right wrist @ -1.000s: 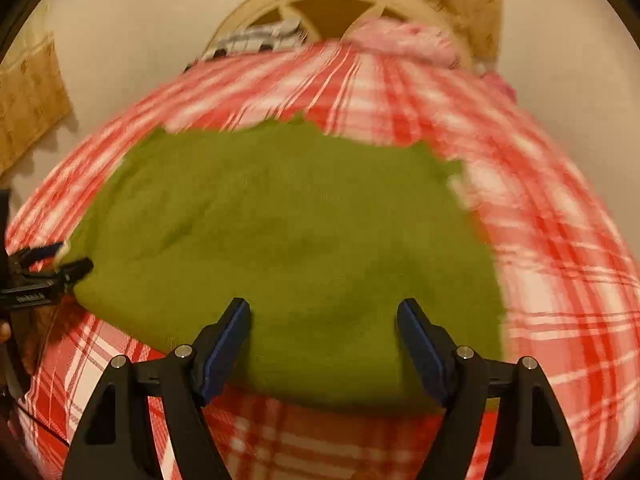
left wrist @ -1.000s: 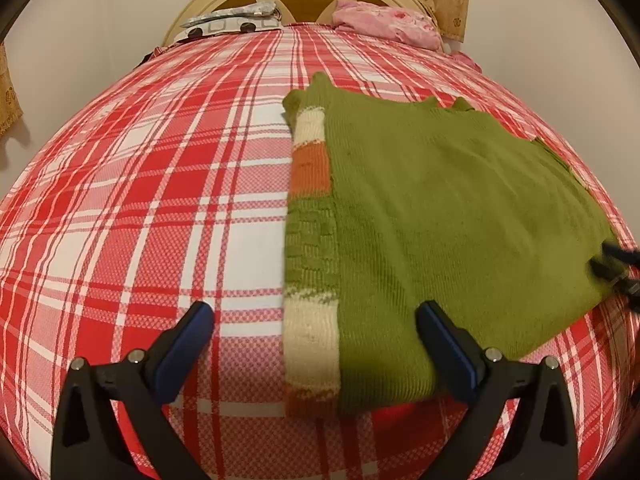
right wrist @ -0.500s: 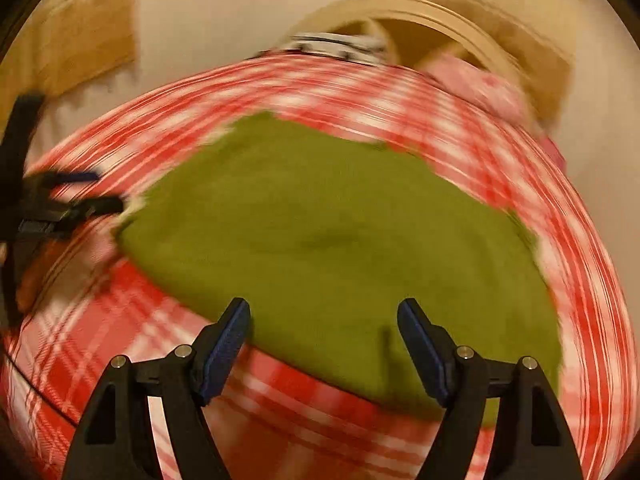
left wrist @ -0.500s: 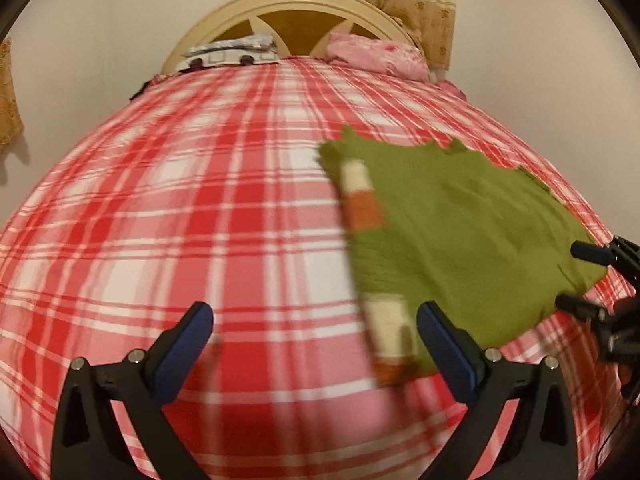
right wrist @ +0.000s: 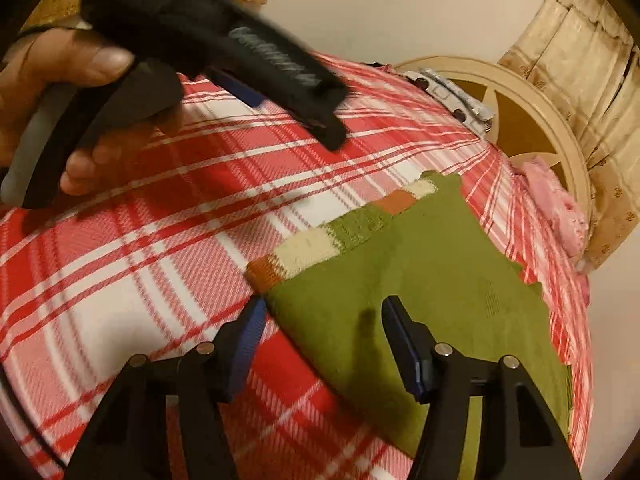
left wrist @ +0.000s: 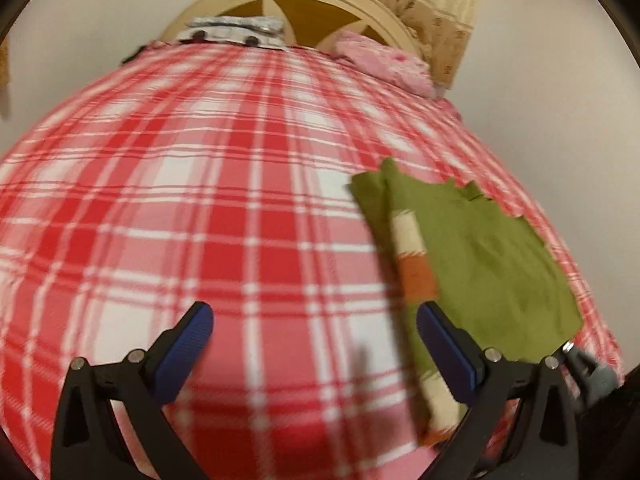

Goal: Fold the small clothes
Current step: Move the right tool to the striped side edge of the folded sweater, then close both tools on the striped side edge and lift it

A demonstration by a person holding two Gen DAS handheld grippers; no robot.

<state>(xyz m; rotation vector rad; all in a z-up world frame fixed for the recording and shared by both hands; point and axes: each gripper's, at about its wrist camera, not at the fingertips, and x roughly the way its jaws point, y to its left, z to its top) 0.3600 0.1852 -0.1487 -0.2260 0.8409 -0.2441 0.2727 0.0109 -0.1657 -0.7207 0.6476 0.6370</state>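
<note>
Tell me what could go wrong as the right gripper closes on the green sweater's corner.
1. The right gripper is closing over the green sweater at its folded corner; it might pinch only the top layer and undo the fold.
2. The left gripper stands open off the sweater, so a one-sided pull could drag it across the plaid bedspread.

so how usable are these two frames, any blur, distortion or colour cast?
Left wrist view: motion-blurred red-and-white plaid bedspread and folded green knit sweater, heavy fisheye bulge. Right wrist view: sweater weave sharp, black handheld left gripper smeared. Warm yellowish light in both.
</note>
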